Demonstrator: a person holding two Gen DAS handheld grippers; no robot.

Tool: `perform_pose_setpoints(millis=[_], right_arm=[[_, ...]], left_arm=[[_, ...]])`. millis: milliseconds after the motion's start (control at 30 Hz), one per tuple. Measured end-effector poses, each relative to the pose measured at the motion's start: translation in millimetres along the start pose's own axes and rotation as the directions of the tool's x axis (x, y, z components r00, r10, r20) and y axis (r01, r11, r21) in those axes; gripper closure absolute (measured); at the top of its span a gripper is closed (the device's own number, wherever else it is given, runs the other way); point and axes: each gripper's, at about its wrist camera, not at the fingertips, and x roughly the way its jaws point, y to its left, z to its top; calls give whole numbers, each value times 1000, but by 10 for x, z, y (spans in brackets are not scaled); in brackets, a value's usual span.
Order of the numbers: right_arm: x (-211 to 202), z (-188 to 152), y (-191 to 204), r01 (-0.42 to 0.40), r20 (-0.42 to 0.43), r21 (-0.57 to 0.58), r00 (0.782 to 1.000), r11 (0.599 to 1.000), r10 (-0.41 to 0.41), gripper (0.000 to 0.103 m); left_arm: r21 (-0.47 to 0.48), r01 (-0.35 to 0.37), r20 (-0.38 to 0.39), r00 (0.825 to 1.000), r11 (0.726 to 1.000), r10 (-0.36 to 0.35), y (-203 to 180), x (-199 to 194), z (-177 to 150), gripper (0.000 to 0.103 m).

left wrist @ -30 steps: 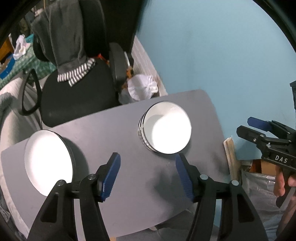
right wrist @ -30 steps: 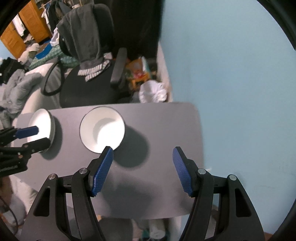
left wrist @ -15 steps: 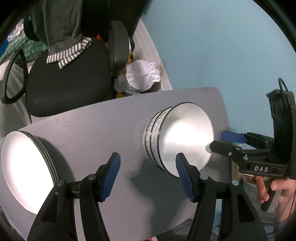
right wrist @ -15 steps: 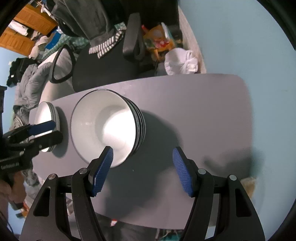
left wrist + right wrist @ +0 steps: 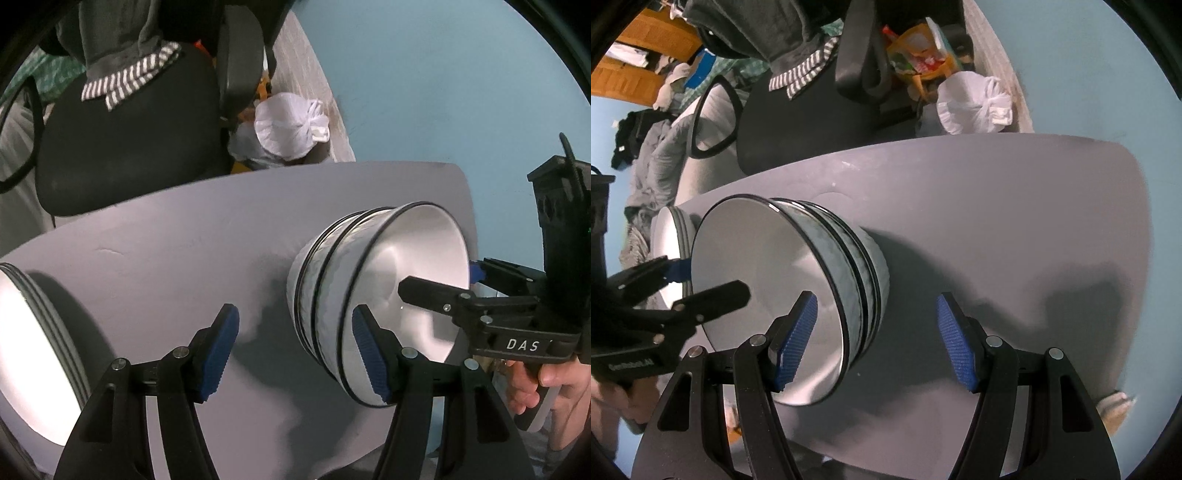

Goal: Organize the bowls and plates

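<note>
A stack of white bowls with dark rims (image 5: 332, 291) stands on the grey table (image 5: 177, 236); it also shows in the right wrist view (image 5: 812, 273). A stack of white plates (image 5: 33, 350) sits at the table's left end, small in the right wrist view (image 5: 670, 236). My left gripper (image 5: 295, 354) is open, its right pad by the bowl stack's near wall. My right gripper (image 5: 875, 347) is open, its left finger over the top bowl's rim and its right finger outside the stack. Each gripper appears in the other's view, left (image 5: 679, 284) and right (image 5: 461, 291), at the bowl's rim.
A black office chair (image 5: 129, 122) draped with grey clothing stands behind the table. A white tied bag (image 5: 291, 129) lies on the floor by the blue wall (image 5: 443, 92). The table's right edge (image 5: 1137, 229) runs near the wall.
Both grippers have come down and closed in on the bowl stack from opposite sides. The bowls now fill much more of both views. Both stay open.
</note>
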Motion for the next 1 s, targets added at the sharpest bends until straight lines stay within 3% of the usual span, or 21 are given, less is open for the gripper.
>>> perform_pose_setpoints(millis=[333, 467, 567, 633, 1000], right_arm=[[106, 66, -48, -34, -27, 12, 999, 999, 34, 38], [120, 72, -62, -68, -29, 11, 997, 998, 68, 52], [126, 80, -73, -114, -36, 17, 993, 993, 114, 64], [126, 84, -68, -127, -39, 18, 991, 992, 128, 68], [138, 53, -103, -164, -29, 18, 986, 986, 164, 70]], left_arm=[[-63, 49, -26, 998, 997, -51, 77, 167, 42, 38], [-53, 92, -29, 995, 994, -94, 51, 193, 49, 47], [-32, 128, -23, 991, 991, -129, 8, 173, 46, 63], [-26, 115, -26, 993, 993, -116, -7, 164, 57, 64], [-22, 115, -43, 992, 993, -115, 14, 150, 38, 71]])
